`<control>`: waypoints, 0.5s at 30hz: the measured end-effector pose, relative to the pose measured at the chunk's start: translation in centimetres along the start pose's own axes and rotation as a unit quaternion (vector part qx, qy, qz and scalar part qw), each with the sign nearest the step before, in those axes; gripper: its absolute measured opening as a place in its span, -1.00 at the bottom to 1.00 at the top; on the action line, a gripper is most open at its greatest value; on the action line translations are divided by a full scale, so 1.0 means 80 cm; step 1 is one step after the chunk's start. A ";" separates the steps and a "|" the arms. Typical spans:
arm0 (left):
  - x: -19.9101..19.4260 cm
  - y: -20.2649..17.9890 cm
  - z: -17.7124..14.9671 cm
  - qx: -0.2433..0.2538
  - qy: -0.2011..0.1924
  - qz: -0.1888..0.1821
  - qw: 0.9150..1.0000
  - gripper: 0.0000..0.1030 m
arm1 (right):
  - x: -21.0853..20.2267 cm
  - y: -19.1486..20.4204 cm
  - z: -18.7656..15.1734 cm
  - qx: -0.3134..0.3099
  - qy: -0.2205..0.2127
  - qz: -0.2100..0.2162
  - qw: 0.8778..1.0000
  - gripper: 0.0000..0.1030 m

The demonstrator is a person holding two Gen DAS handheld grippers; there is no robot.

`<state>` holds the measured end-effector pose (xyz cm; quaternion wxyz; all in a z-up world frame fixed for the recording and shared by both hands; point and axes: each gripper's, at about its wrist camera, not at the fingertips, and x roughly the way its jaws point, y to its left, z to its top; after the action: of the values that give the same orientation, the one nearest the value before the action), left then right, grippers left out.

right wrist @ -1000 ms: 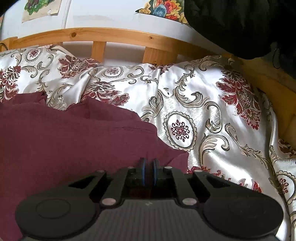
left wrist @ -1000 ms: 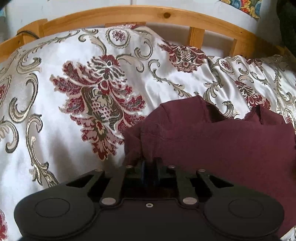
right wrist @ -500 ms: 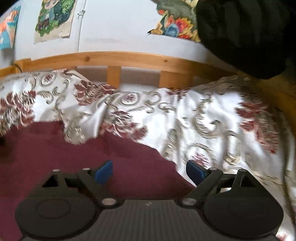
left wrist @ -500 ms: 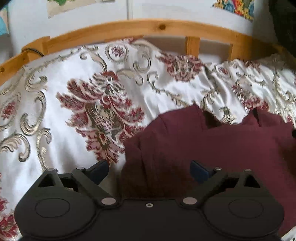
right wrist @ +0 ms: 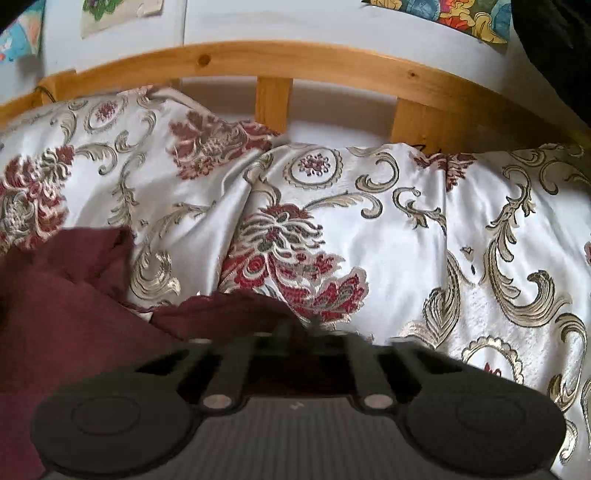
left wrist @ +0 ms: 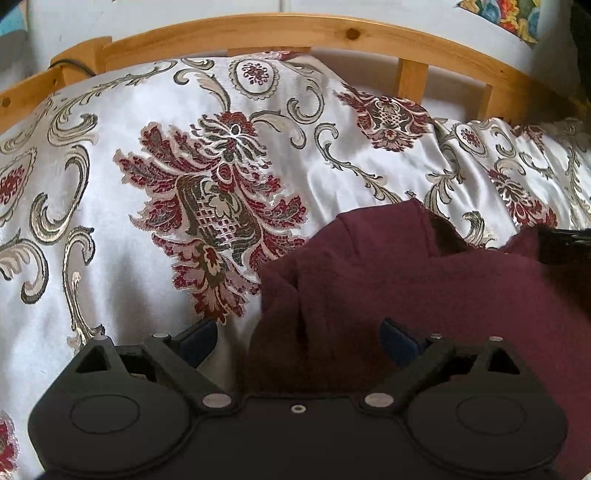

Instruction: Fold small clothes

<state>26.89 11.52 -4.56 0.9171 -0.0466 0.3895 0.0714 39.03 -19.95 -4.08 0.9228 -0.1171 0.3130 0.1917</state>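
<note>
garment (left wrist: 424, 288) edge lies between wide left jaws; right jaws closed, pinching its corner (right wrist: 236, 314)

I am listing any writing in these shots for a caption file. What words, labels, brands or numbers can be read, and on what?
None can be read.
Posters on the wall: coloured drawings only, cropped and blurred, no legible words.
Maroon garment: no tag or print in view.
Patterned bedspread: floral ornament only.
Right gripper body: a small pale mark, too blurred to read.

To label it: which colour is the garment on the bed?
Dark maroon garment, plain; best in the left wrist view.
</note>
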 end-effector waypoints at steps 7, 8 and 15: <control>-0.001 0.004 0.001 -0.011 -0.001 -0.004 1.000 0.85 | -0.006 -0.041 0.000 0.081 -0.017 -0.036 0.996 -0.86; -0.001 0.004 0.002 -0.010 -0.001 -0.003 1.000 0.85 | -0.006 -0.042 -0.002 0.082 -0.016 -0.037 0.996 -0.81; -0.009 0.013 0.003 -0.029 -0.006 0.000 1.000 0.85 | -0.044 -0.040 -0.017 0.071 -0.025 -0.054 0.996 0.18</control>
<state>26.38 12.50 -3.91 0.9178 -0.0724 0.3813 0.0831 37.12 -24.26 -2.65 0.9454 -0.0632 0.2955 0.1217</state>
